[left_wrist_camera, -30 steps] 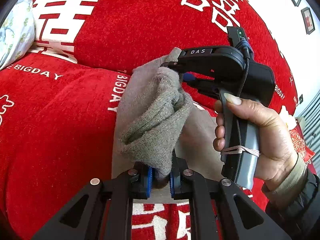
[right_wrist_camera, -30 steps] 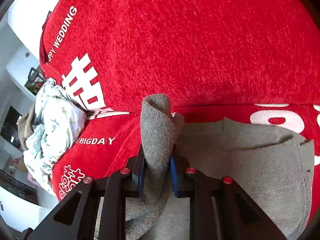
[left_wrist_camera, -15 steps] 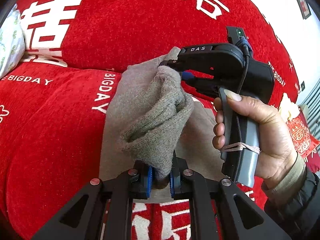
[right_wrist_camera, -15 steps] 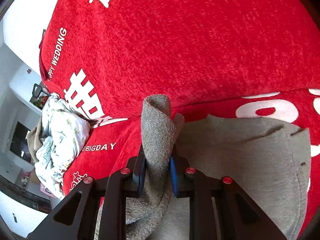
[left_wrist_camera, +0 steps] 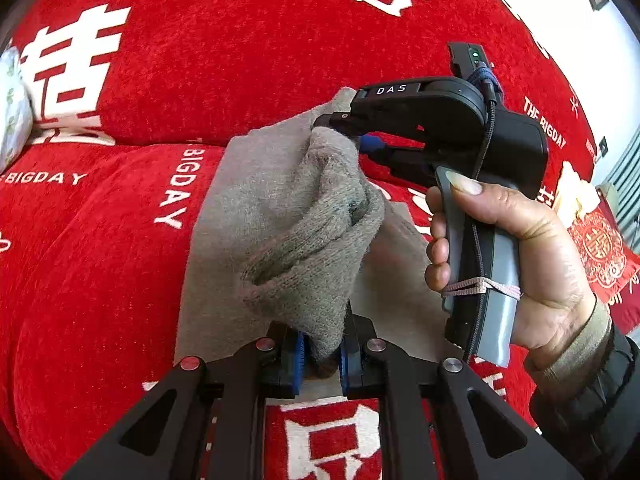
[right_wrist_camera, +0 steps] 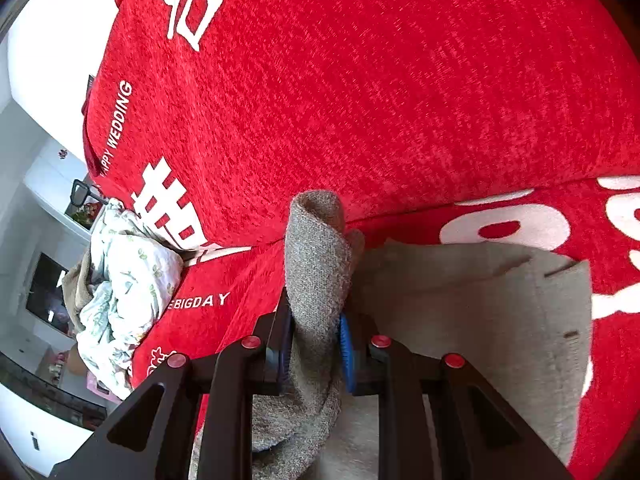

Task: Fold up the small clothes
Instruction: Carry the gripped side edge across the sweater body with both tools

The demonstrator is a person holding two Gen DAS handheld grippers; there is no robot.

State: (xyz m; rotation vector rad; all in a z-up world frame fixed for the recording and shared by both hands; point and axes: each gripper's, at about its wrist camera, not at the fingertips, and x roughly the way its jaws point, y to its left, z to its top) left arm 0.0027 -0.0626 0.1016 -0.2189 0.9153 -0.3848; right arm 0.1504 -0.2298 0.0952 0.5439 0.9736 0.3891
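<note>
While both grippers pinch it, the grey knit garment (left_wrist_camera: 276, 216) hangs partly lifted over a red sofa cover (left_wrist_camera: 120, 260) w/ white lettering. Left gripper (left_wrist_camera: 320, 354): jaws nearly closed, blue pads clamped on a bunched fold of the knit, which rises from between them. Right gripper (right_wrist_camera: 316, 346): also nearly closed, pads squeezing a rolled-up edge of the same garment that stands up above the fingers and trails down below them. Seen from the left wrist view, the right gripper (left_wrist_camera: 360, 140) bites the far end of the lifted fold, w/ a hand (left_wrist_camera: 516, 256) wrapped round its handle, dark sleeve at the wrist. Rest of the garment lies flat on the seat cushion, far edge up near the crease where seat meets backrest; flat part spreads to the right in the right wrist view. A pale floral cloth bundle (right_wrist_camera: 124, 292) sits well apart, at the cover's left end near that crease.
</note>
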